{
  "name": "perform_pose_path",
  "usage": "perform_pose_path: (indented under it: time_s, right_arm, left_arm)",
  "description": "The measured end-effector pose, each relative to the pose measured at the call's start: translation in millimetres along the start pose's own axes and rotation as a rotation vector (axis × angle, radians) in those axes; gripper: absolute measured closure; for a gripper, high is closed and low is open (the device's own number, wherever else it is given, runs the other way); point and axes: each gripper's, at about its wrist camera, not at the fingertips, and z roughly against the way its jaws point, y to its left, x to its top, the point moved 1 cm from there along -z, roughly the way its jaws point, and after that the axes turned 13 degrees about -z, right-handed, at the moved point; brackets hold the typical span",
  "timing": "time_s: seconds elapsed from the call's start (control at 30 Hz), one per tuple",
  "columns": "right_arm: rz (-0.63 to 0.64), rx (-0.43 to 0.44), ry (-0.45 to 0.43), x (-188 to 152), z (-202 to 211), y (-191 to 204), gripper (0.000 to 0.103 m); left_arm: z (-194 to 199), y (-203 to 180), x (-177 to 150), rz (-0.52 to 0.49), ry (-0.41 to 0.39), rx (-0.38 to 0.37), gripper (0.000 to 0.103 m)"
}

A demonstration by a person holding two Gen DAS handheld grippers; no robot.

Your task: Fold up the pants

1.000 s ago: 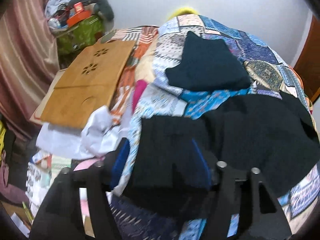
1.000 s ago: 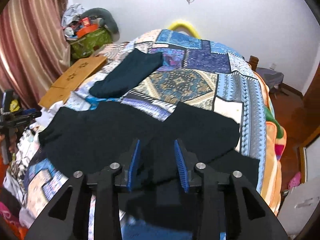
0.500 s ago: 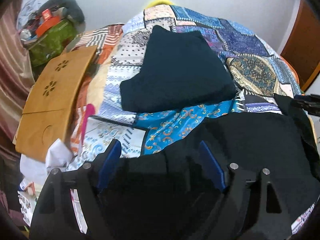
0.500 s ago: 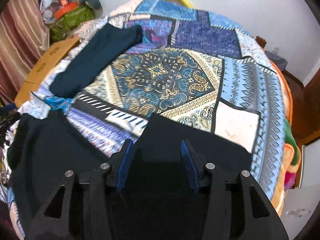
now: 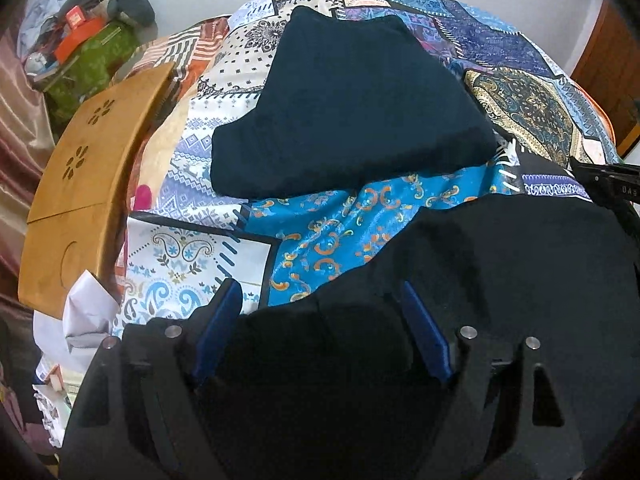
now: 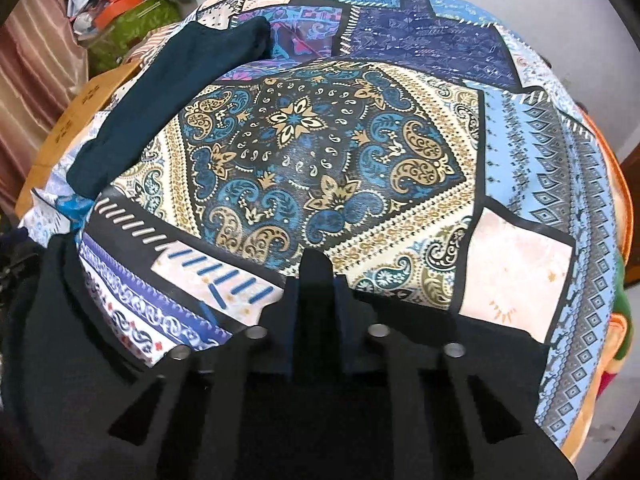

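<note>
Black pants [image 5: 500,264] lie spread on the patterned bedspread [image 5: 328,236]. My left gripper [image 5: 320,320] is open, its blue-padded jaws standing wide on either side of the pants' left edge. In the right wrist view the pants [image 6: 60,340] fill the bottom, and my right gripper [image 6: 316,276] is shut on a pinch of the black fabric that sticks up between its jaws. The right gripper's body shows at the far right of the left wrist view [image 5: 608,180].
A folded dark teal garment [image 5: 348,108] lies farther back on the bed, also in the right wrist view [image 6: 160,96]. A wooden lap desk [image 5: 80,184] rests at the left bed edge, with white cloth [image 5: 80,316] below. A cluttered green bag [image 5: 88,60] stands behind.
Both grippers have moved forward and down to the pants' far edge. The right gripper has closed on the fabric. The left jaws remain open.
</note>
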Motion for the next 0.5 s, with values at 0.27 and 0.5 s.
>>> perform_pose_path:
  time_s: [0.27, 0.5]
  right_arm:
    - [-0.028, 0.017, -0.12, -7, 55, -5, 0.094]
    - [-0.098, 0.032, -0.333, -10, 167, -41, 0.094]
  left_arm:
    - [30, -20, -4, -0.04, -0.017, -0.006, 0.022]
    - [53, -54, -11, -0.1, -0.013, -0.045, 0.017]
